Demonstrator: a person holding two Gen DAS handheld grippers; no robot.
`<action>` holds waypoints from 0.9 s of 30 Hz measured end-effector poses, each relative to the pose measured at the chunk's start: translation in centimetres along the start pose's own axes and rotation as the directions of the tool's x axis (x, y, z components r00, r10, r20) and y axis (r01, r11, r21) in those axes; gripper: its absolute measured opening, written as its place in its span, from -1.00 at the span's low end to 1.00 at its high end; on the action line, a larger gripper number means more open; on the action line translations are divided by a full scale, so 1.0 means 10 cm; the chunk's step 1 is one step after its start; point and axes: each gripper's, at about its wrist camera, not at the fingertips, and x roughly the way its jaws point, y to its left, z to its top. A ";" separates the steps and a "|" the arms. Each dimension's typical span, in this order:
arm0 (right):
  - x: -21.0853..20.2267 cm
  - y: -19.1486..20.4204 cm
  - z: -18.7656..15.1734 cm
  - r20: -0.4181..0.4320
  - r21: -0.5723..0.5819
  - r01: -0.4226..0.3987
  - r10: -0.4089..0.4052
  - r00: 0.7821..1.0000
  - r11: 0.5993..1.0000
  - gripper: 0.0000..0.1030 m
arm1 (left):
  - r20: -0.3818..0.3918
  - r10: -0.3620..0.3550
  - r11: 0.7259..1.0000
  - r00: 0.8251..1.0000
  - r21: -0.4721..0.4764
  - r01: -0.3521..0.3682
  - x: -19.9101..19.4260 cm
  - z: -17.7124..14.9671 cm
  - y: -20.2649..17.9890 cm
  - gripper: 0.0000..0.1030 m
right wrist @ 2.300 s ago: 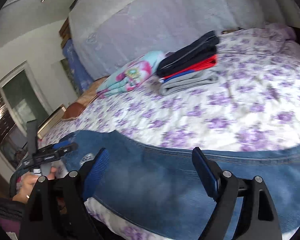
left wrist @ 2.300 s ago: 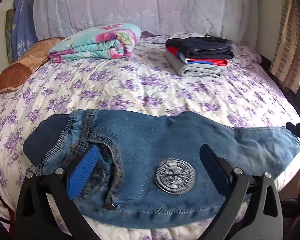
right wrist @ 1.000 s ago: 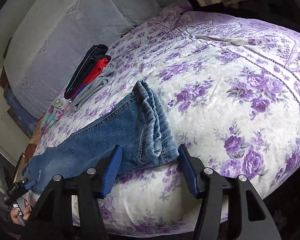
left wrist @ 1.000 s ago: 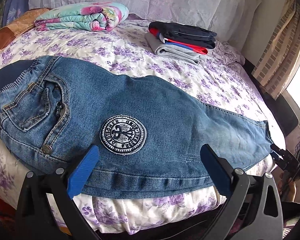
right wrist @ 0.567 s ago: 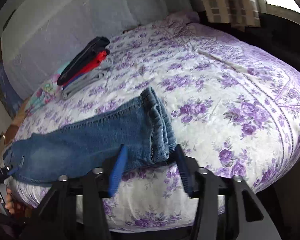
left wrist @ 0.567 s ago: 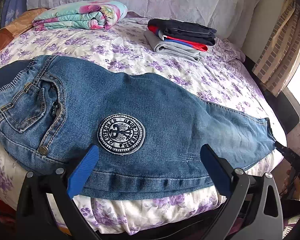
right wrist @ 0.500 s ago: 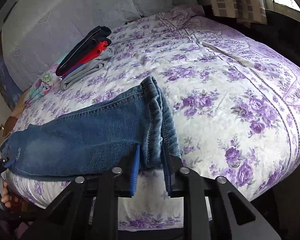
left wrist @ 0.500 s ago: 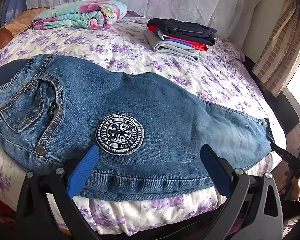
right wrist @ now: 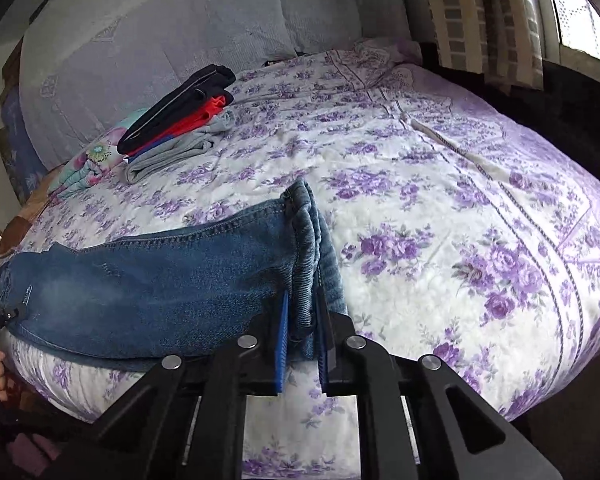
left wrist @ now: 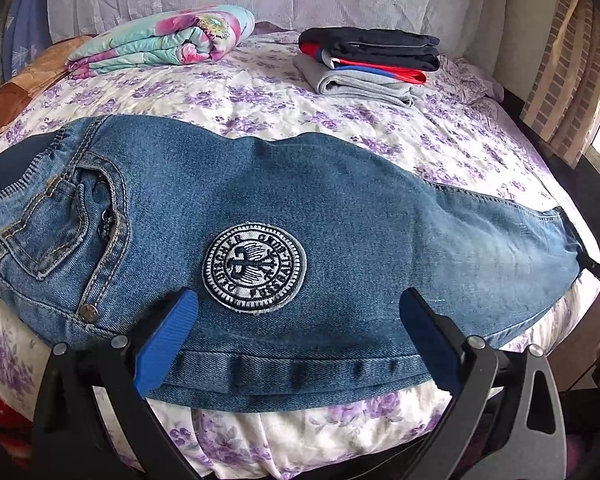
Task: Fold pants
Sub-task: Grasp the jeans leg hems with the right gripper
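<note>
Right wrist view: right gripper (right wrist: 302, 332) pinches the thick, floppy jeans (right wrist: 160, 280) by their hem at lower centre, while the left gripper (left wrist: 300, 332) gapes wide.

A folded floral blanket (left wrist: 164, 46) and stacked folded clothes (left wrist: 370, 64) lie on the purple-flowered bedspread (left wrist: 400, 128)

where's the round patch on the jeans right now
In the left wrist view, the round patch sits mid-thigh on the jeans, just beyond the open left gripper.

Blue denim jeans (left wrist: 340, 208); white bedspread (right wrist: 440, 208), purple flowers.
</note>
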 end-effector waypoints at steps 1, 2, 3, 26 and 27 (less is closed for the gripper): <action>-0.07 0.02 0.03 0.008 -0.014 0.009 -0.009 1.000 1.000 -0.77 | -0.001 -0.016 1.000 1.000 -0.009 0.016 -0.03 0.01 0.00 0.91; -0.10 0.04 0.04 0.011 -0.031 0.030 -0.029 1.000 0.999 -0.77 | 0.004 -0.034 0.999 0.999 -0.016 0.034 -0.07 0.01 -0.01 0.91; -0.09 0.02 0.03 0.003 -0.033 0.049 -0.049 0.999 0.998 -0.77 | 0.015 -0.046 0.999 0.999 -0.018 0.047 -0.12 0.02 -0.02 0.91; 0.38 -0.17 -0.34 0.115 0.426 -0.356 0.341 0.933 0.832 0.37 | -0.038 -0.077 0.997 0.996 -0.025 0.076 -0.02 -0.06 0.04 0.91; 0.45 -0.17 -0.31 0.121 0.427 -0.390 0.376 0.919 0.816 -0.39 | -0.035 -0.079 0.996 0.996 -0.030 0.078 -0.01 -0.06 0.05 0.91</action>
